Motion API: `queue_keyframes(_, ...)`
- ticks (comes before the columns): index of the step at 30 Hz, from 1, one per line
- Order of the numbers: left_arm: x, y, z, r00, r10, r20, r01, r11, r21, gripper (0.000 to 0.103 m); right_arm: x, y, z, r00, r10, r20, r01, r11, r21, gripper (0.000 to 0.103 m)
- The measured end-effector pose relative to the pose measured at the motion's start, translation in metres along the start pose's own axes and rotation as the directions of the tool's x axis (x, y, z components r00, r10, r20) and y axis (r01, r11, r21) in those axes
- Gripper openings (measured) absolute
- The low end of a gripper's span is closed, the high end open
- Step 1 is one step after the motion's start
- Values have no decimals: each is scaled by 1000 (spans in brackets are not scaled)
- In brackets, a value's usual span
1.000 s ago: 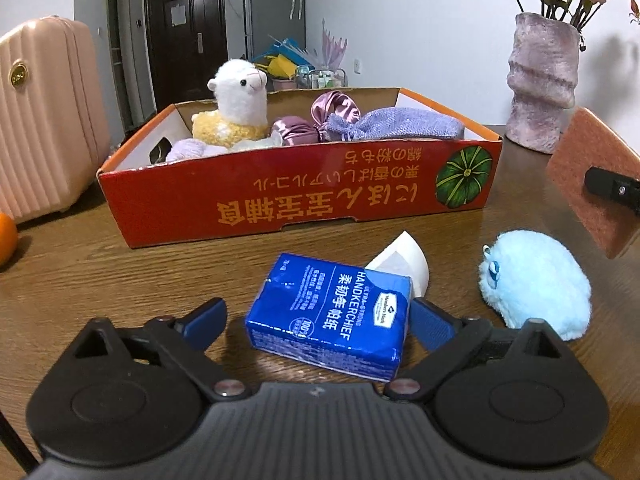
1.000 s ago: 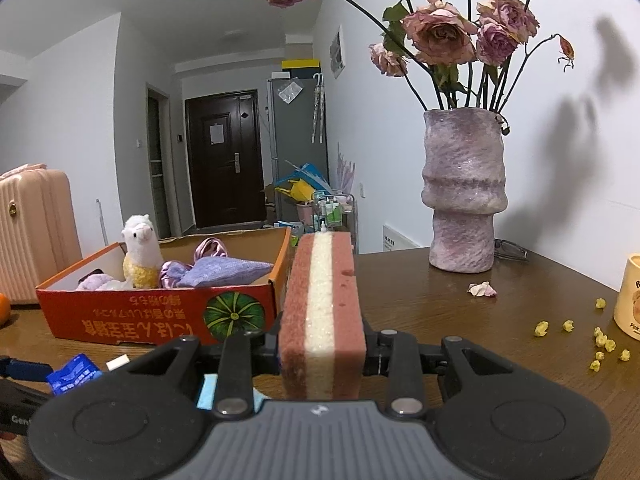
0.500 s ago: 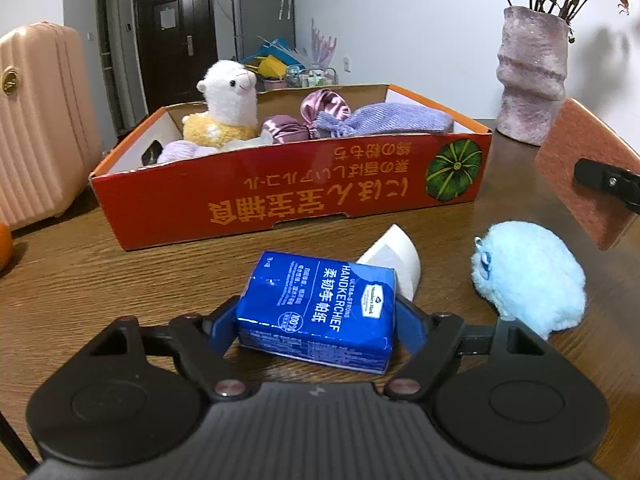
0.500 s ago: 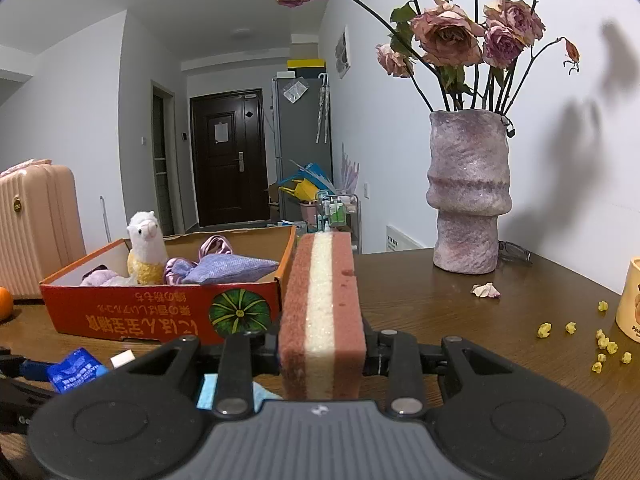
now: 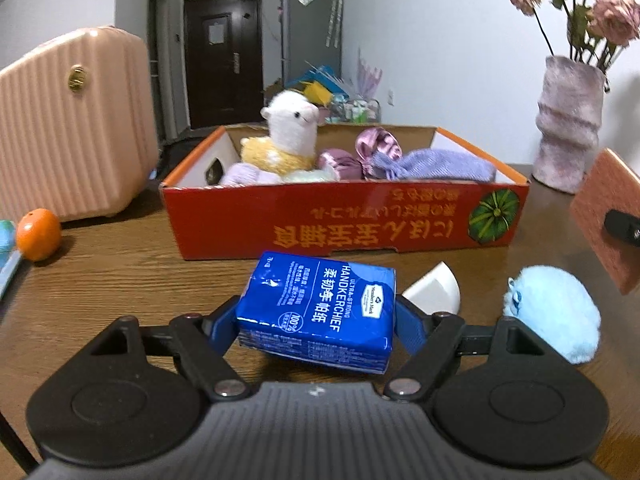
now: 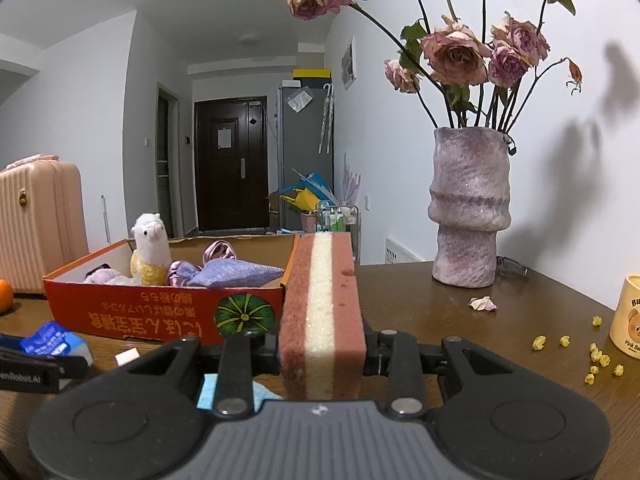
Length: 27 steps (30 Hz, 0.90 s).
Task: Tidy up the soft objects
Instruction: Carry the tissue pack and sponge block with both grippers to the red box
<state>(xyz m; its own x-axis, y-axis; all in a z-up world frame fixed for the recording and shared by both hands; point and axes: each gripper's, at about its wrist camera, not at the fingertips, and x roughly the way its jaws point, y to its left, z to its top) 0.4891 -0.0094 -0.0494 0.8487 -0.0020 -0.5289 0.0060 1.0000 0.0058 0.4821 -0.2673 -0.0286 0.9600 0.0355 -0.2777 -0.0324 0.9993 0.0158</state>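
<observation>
Desk [image 5: 120, 272] of dark brown wood carries everything, and on it the red cardboard box [image 5: 344, 220] is the biggest piece, open-topped, orange-rimmed, printed upside down in yellow with a green pumpkin at one end. Inside it I see the white-and-yellow alpaca plush [image 5: 288, 136] sitting upright toward the far wall, a lilac knitted pouch [image 5: 432, 166] lying along the near wall, and shiny mauve satin scrunchies [image 5: 376, 146] between the two.

My right gripper [image 6: 322, 344] is clamped on the sponge [image 6: 322, 308], a thick block standing on edge, rust-pink on both faces with a cream stripe down the middle; it is held in the air off the box's pumpkin corner, its pads pressing both pink faces.

My left gripper [image 5: 316, 320] is closed on the tissue pack [image 5: 320, 308], a glossy blue plastic brick labelled HANDKERCHIEF in white, slightly crumpled at the corners. Blue pads press its two short ends, and it rides tilted just clear of the desk, in front of the box's near wall.

Beside it toward the right edge of the desk lies the fluffy pale-blue pompom toy [image 5: 554, 312], round and fuzzy, resting on the wood. Between pack and pompom sits a small white curved piece [image 5: 434, 290]; I cannot tell what it is.
</observation>
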Motion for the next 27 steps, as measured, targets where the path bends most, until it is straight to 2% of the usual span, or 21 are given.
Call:
queue_keyframes(13, -23, 16, 4, 995, 79, 67, -72, 992, -100, 79, -17, 12, 0, 999, 4, 42, -5, 1000, 9, 31)
queue_keyframes(27, -43, 25, 21, 980, 130, 149, -95, 971, -220, 79, -22, 41, 14, 995, 11, 103, -17, 998, 53, 31)
